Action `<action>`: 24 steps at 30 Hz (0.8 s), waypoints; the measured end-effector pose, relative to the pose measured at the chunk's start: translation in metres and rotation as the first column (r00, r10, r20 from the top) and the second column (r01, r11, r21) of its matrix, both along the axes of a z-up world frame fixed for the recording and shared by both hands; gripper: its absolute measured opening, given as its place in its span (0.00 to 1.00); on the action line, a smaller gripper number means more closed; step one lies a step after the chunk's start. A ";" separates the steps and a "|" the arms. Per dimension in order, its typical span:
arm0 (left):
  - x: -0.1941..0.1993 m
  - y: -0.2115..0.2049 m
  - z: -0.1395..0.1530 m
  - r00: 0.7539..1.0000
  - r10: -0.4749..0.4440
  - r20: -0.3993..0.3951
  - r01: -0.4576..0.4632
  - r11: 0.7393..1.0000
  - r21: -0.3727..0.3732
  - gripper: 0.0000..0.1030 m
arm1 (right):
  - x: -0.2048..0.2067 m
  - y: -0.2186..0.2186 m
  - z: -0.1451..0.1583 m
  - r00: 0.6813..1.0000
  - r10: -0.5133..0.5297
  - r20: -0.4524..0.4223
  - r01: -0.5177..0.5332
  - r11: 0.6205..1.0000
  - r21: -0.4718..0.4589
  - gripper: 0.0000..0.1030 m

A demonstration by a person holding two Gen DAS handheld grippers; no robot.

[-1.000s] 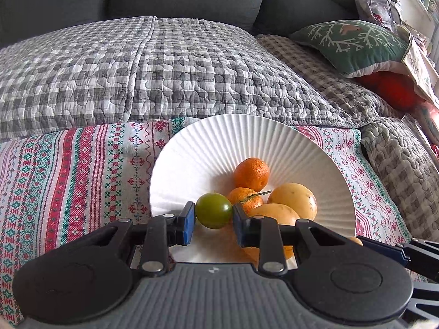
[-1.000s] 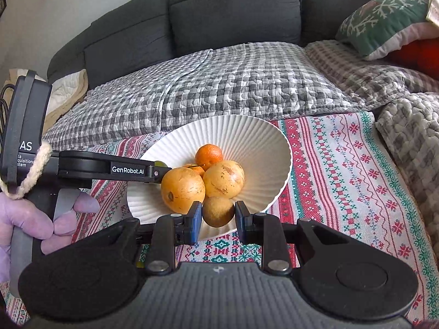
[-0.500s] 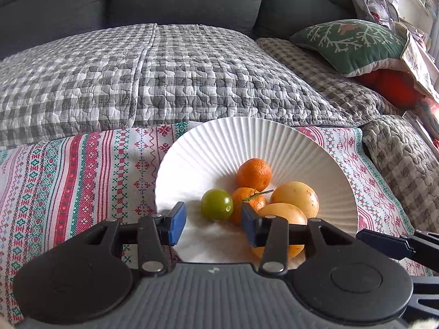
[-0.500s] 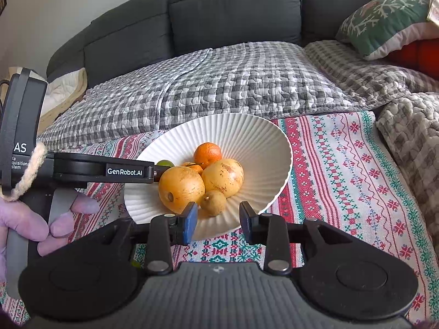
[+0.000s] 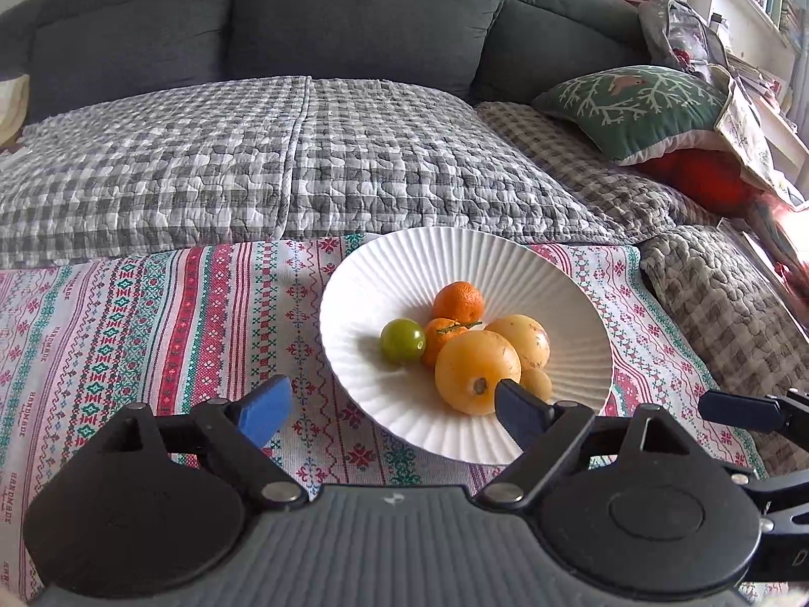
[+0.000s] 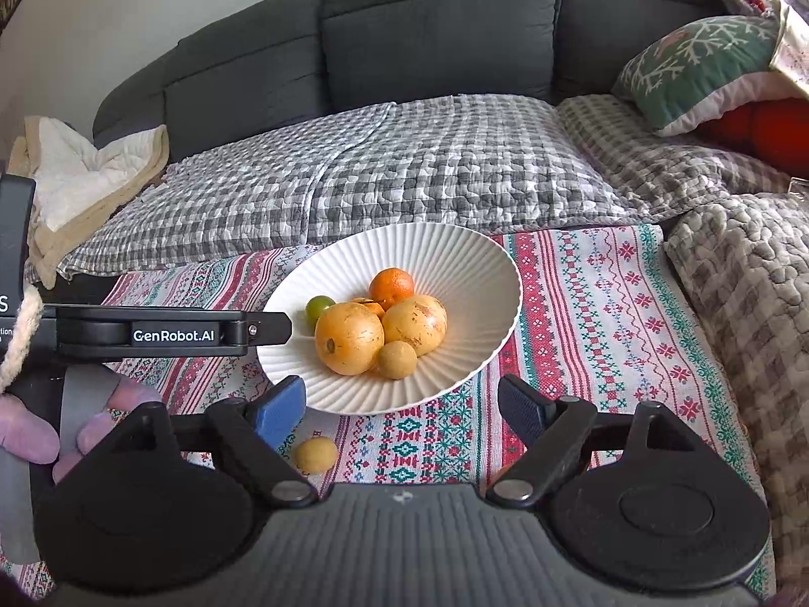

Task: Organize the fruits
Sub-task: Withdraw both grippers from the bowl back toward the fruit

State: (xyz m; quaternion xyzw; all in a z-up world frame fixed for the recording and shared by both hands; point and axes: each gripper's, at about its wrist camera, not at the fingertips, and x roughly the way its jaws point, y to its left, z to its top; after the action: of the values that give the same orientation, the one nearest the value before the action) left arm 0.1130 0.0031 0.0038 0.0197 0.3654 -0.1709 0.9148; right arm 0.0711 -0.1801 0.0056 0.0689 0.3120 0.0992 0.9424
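Observation:
A white ribbed plate (image 5: pixel 566 273) (image 6: pixel 485 273) on the patterned cloth holds a green fruit (image 5: pixel 402 340) (image 6: pixel 319 307), two oranges (image 5: pixel 458 300) (image 6: pixel 391 285), two large yellow fruits (image 5: pixel 477 371) (image 6: pixel 349 338) and a small tan fruit (image 6: pixel 397 359). One small yellow fruit (image 6: pixel 316 454) lies on the cloth in front of the plate. My left gripper (image 5: pixel 392 412) is open and empty at the plate's near rim. My right gripper (image 6: pixel 402 407) is open and empty just in front of the plate.
The red, green and white cloth (image 5: pixel 151 313) covers the table. Behind it is a grey sofa with a checked quilt (image 5: pixel 283 152) and a green cushion (image 5: pixel 637 101). The left gripper's body (image 6: pixel 167 336) shows at the left of the right wrist view.
Both grippers opened and let go of their fruits, the left the green one, the right the small tan one, and both drew back from the plate.

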 end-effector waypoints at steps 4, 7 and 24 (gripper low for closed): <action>-0.021 0.007 0.001 1.000 0.018 -0.015 -0.018 1.000 -0.004 0.84 | -0.012 -0.001 0.004 1.000 -0.017 0.001 0.017 1.000 -0.023 0.84; -0.036 0.010 0.001 1.000 0.021 -0.017 -0.021 1.000 0.008 0.85 | -0.021 -0.002 0.005 1.000 -0.022 -0.001 0.022 1.000 -0.019 0.86; -0.088 0.019 -0.008 0.999 0.021 -0.032 -0.020 0.998 0.054 0.94 | -0.044 -0.013 -0.004 0.999 -0.018 -0.038 0.016 0.999 -0.045 0.94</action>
State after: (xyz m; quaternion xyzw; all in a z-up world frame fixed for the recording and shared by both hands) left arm 0.0246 0.0220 -0.0041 0.0376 0.3848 -0.1520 0.9096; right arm 0.0274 -0.1934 0.0021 0.0526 0.3318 0.0830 0.9382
